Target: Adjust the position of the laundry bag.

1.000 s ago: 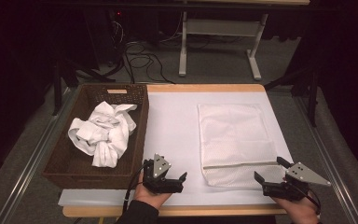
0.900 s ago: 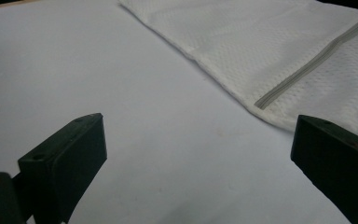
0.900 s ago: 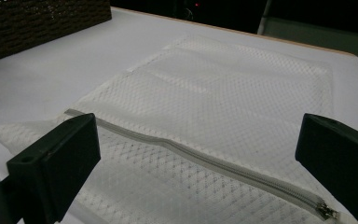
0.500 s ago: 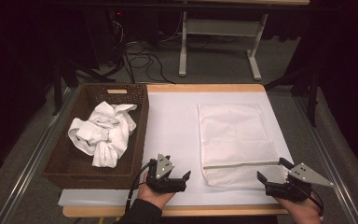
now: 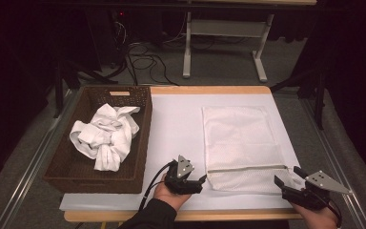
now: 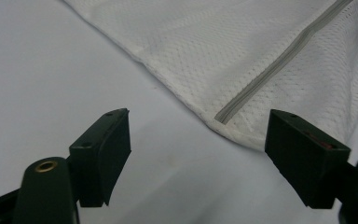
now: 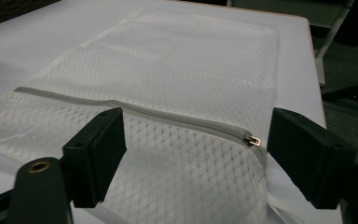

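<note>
So: big desk [image 5: 181, 129] with a white top, wooden edge along front and back. Left side taken up by a dark wicker basket [image 5: 138, 138], crumpled white cloth [image 5: 106, 136] piled inside. Right of centre, a white mesh laundry bag [image 5: 240, 138] lying flat on the desk, well apart from the basket, grey zipper [image 5: 245, 167] running across near its front end. Zipper pull [image 7: 252, 139] sitting at the right end of that line, seen up close in the right gripper view. Left tongs [image 5: 201, 181] hovering low just off the bag's front-left corner, jaws spread wide, nothing between them, bag corner and zipper end right ahead in the left gripper view. Right tongs [image 5: 288, 177] at the bag's front-right corner, also gaping wide and gripping nothing, zipper pull just ahead between the jaws.
</note>
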### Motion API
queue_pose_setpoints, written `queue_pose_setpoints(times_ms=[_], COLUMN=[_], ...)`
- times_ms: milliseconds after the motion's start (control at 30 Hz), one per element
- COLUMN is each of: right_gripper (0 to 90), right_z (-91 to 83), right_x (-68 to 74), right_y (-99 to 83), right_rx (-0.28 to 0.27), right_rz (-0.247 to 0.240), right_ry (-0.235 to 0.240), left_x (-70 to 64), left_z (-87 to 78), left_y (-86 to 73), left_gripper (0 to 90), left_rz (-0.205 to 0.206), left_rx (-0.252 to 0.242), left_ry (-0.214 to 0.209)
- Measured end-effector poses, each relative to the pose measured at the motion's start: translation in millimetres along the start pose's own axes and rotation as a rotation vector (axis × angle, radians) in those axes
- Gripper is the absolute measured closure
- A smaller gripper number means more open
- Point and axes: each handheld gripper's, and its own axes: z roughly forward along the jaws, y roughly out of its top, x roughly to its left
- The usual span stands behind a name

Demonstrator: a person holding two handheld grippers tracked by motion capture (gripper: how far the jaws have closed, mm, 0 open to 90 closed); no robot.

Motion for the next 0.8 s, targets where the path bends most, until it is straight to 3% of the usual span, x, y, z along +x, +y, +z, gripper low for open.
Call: queue_pose_setpoints(times_ms=[67, 233, 433, 533, 733, 800], right_gripper=[26.4, 35.3, 39.6, 39.7, 40.6, 41.1], right_z=[-2.4, -6.7, -3.5, -0.9, 5.8, 6.7], right_x=[-2.0, -8.8, -21.0, -23.0, -26.2, -26.0], right_y=[-1.0, -4.6, -9.4, -11.6, -17.0, -17.3], right_rx=[0.009, 0.02, 0.055, 0.075, 0.108, 0.114], right_rz=[0.01, 0.04, 0.085, 0.095, 0.09, 0.098], right_ry=[-0.007, -0.027, -0.069, -0.073, -0.086, -0.087], left_x=[-1.6, -8.5, -11.9, -14.1, -16.5, -20.5], left_z=[8.7, 15.5, 25.1, 26.8, 34.9, 38.7], left_y=[1.2, 3.4, 4.4, 4.8, 5.8, 6.7], left_gripper=[25.2, 29.8, 33.9, 33.5, 37.5, 38.2], left_rz=[-0.007, 0.032, 0.019, 0.038, 0.035, 0.066], left_rx=[0.014, 0.021, 0.058, 0.063, 0.094, 0.125], left_ry=[-0.024, -0.058, -0.077, -0.067, -0.089, -0.058])
